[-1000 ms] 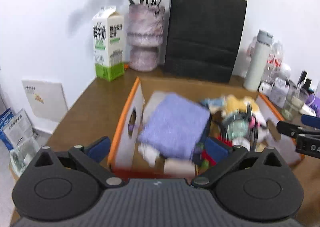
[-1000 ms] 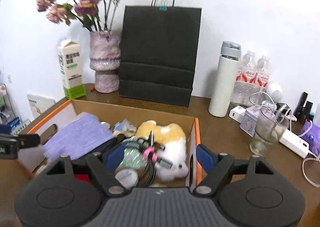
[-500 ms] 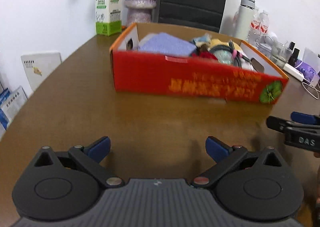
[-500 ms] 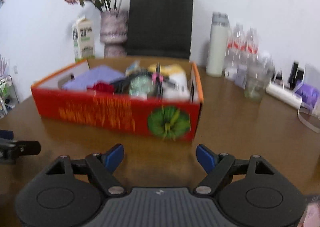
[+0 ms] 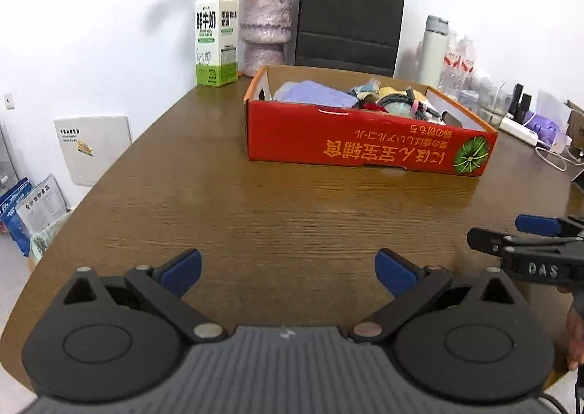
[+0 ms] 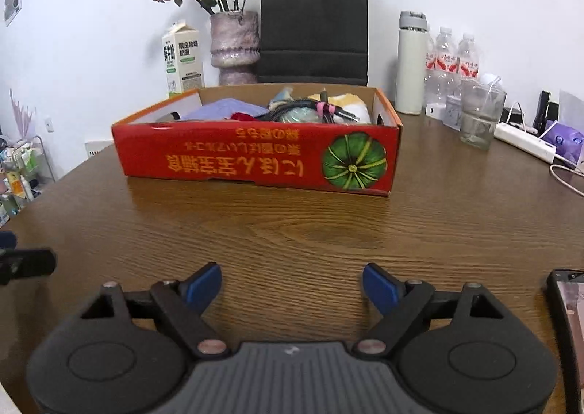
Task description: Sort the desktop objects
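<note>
A red cardboard box (image 5: 365,144) (image 6: 252,154) stands on the brown wooden table (image 5: 255,209), filled with a purple cloth (image 5: 314,94), a bundle of black cables (image 6: 303,109), a yellow and white plush toy (image 6: 350,105) and other small items. My left gripper (image 5: 288,268) hovers over bare table well in front of the box, open and empty. My right gripper (image 6: 292,284) is also back from the box, its jaws opening with nothing between them. The right gripper (image 5: 525,235) shows at the right edge of the left wrist view.
Behind the box stand a milk carton (image 5: 215,38), a vase of dried flowers (image 5: 266,34), a black paper bag (image 5: 346,16) and a white flask (image 6: 410,63). Water bottles (image 6: 452,60), a glass (image 6: 478,118) and a power strip (image 6: 525,136) crowd the right. A dark phone-like object (image 6: 565,304) lies near right.
Both grippers have pulled back from above the box to low over the table in front of it. The box now looks farther away. The right jaws stand a little wider.
</note>
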Demonstrator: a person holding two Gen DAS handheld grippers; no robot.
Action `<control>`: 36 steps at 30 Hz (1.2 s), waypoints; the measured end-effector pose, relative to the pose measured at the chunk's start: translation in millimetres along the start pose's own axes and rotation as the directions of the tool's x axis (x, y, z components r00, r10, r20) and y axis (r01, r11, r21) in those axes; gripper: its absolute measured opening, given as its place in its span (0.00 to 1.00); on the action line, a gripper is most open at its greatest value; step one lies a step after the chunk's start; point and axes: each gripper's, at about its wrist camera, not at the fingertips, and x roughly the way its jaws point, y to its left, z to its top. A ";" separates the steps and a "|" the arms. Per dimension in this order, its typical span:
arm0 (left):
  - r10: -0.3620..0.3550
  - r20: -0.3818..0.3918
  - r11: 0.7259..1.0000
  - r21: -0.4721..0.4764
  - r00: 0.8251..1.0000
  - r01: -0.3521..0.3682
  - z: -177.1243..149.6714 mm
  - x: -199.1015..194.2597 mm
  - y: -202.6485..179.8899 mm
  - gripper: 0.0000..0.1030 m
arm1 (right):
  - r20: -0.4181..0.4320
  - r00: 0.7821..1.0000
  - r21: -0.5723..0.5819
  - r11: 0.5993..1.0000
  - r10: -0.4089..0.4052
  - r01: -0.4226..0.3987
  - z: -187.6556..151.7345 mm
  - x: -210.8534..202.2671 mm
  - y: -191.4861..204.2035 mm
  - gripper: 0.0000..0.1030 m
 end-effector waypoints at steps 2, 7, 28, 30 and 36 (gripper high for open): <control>-0.026 0.021 1.000 -0.008 0.999 0.026 2.6 7.3 -5.2 1.00 | 0.006 1.000 -0.018 1.000 0.001 -0.001 2.7 -0.8 4.5 0.85; -0.052 -0.098 0.997 0.047 0.994 0.056 2.3 24.8 -15.6 1.00 | -0.016 0.999 -0.045 0.999 -0.027 0.026 5.0 2.2 8.1 0.86; 0.030 0.035 0.996 -0.081 0.999 -0.027 21.8 53.4 -15.2 1.00 | -0.048 0.995 -0.047 0.995 -0.091 0.089 20.2 32.0 2.2 0.99; 0.031 -0.008 0.998 -0.049 0.999 -0.032 22.9 68.2 -19.7 1.00 | -0.068 0.992 -0.035 0.994 -0.107 0.105 25.8 44.0 -2.4 0.99; 0.065 -0.038 0.998 -0.013 0.997 -0.065 26.1 80.8 -25.6 1.00 | -0.088 0.993 -0.014 0.997 -0.080 0.079 32.3 61.5 -7.0 1.00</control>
